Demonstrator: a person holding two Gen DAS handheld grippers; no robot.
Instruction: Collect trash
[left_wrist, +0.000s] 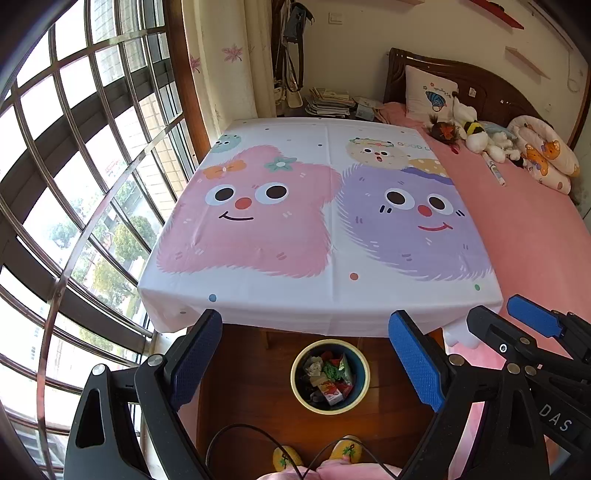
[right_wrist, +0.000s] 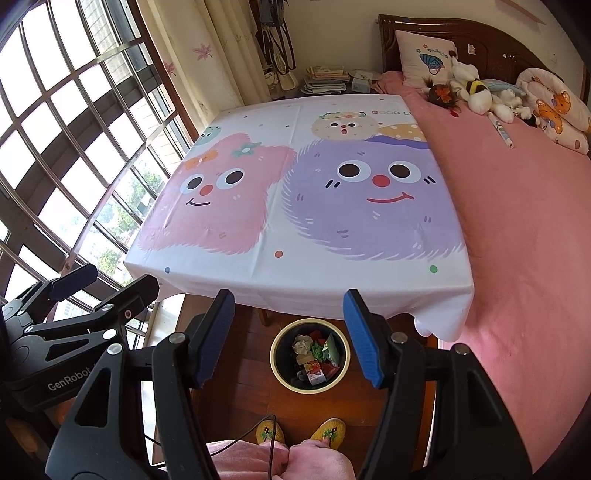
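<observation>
A smooth printed cloth (left_wrist: 325, 258) is spread over the worktop. Glossy dark wood forms the floor (left_wrist: 255, 398). Crumpled paper and shiny wrappers (right_wrist: 314, 356) are held in a glossy-rimmed bin (right_wrist: 275, 354).

White tablecloth (left_wrist: 325, 295): printed pink star-shaped fuzzy creature and purple round fuzzy creature, each with a red nose; small scattered dots in orange, blue and green.

Pink bedspread (right_wrist: 517, 229): plain.

Round waste bin (left_wrist: 295, 373): cream rim, dark wall; contents mixed white, green and red wrappers (left_wrist: 332, 376).

Left gripper (left_wrist: 303, 358) and right gripper (right_wrist: 286, 339): black frames, blue textured pads.

Yellow slippers (right_wrist: 328, 432): green and red motif.

Cream curtain (left_wrist: 229, 59): pink flowers.

Floor (left_wrist: 255, 398): reddish-brown wood.
</observation>
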